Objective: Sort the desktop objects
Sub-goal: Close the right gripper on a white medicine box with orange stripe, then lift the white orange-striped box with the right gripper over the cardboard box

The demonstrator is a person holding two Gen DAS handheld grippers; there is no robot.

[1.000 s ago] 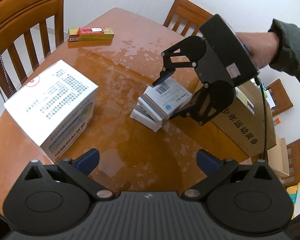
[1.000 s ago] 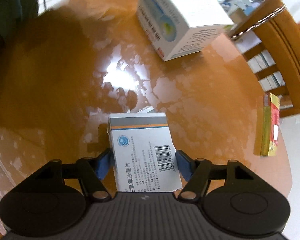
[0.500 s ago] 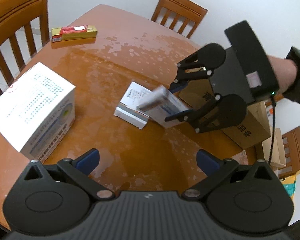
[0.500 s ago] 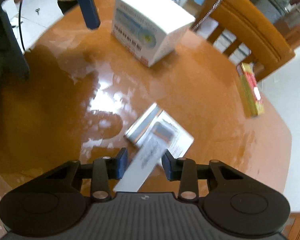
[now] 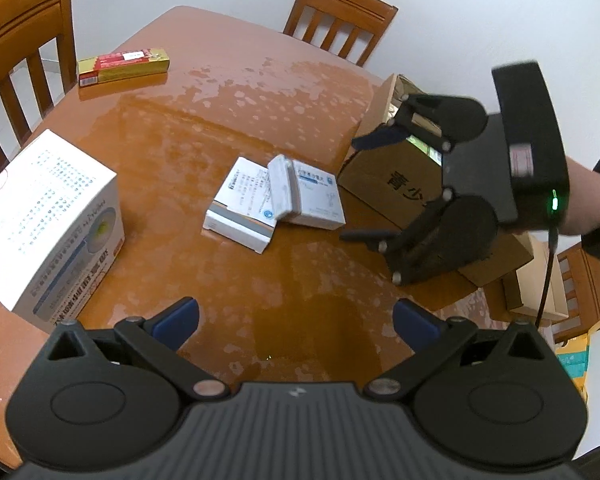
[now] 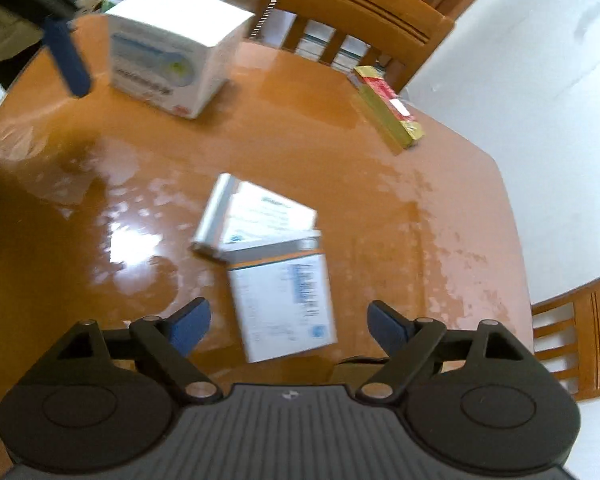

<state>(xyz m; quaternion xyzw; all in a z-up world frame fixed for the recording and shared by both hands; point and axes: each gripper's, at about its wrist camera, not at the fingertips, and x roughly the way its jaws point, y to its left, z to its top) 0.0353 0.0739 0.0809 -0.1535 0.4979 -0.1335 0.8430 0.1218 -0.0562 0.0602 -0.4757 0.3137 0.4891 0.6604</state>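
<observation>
Two small white medicine boxes lie mid-table: a flat one (image 5: 240,204) (image 6: 260,216), and a second one (image 5: 312,196) (image 6: 288,304) resting partly against it. My right gripper (image 5: 366,188) (image 6: 290,322) hovers just right of them. Its jaws are opening, and the pads touch neither box. My left gripper (image 5: 296,322) stands open over the near table edge with nothing between its fingers. One blue fingertip (image 6: 68,60) of it shows in the right wrist view. A large white box (image 5: 48,220) (image 6: 168,48) sits at the left.
A red and gold carton (image 5: 122,65) (image 6: 388,108) lies near the far left corner of the table (image 5: 220,120). A brown cardboard box (image 5: 400,184) stands at the right edge, behind the right gripper. Wooden chairs (image 5: 340,20) (image 6: 360,4) ring the table.
The right gripper held a small box, rolled and tilted it, then let it go onto the other small box and drew back to the right with its jaws apart.
</observation>
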